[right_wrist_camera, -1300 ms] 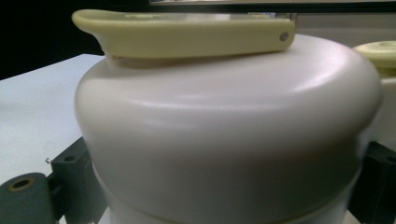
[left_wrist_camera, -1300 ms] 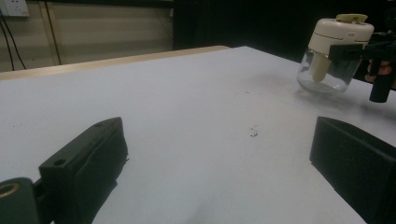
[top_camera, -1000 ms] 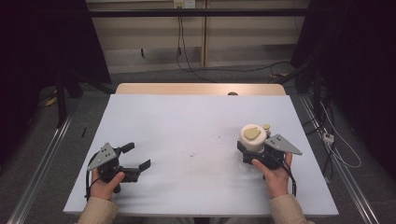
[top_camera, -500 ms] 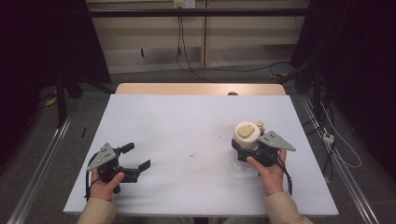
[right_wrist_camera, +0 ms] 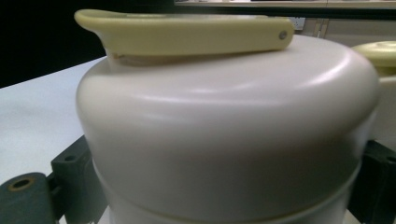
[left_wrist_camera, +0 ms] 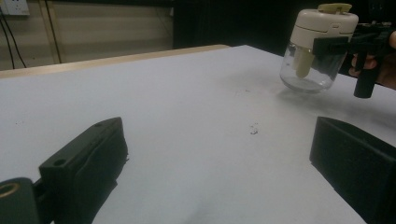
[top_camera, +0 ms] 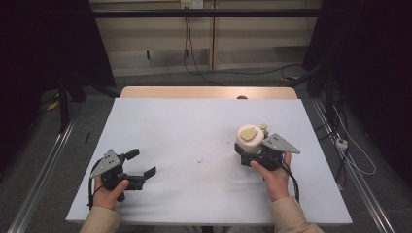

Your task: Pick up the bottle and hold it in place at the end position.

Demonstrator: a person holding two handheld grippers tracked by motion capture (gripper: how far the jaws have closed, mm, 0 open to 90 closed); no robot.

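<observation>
A jar [top_camera: 248,136] with a cream lid, a pale yellow flap [right_wrist_camera: 187,32] on top and a clear glass body [left_wrist_camera: 308,70] is on the right of the white table [top_camera: 194,126]. My right gripper [top_camera: 247,146] is shut on it just below the lid. In the left gripper view the jar hangs slightly tilted above its shadow, off the table. In the right gripper view the lid [right_wrist_camera: 224,130] sits between my jaws. My left gripper [top_camera: 141,163] rests open near the front left of the table, and nothing lies between its black jaws [left_wrist_camera: 219,163].
A small dark speck [top_camera: 199,160] marks the table's middle. A wooden edge [top_camera: 209,92] runs along the far side. Cables [top_camera: 233,73] lie on the floor beyond, and metal rails [top_camera: 43,165] flank the table.
My right gripper has carried the jar a little to the left, toward the table's middle. The left gripper has stayed put.
</observation>
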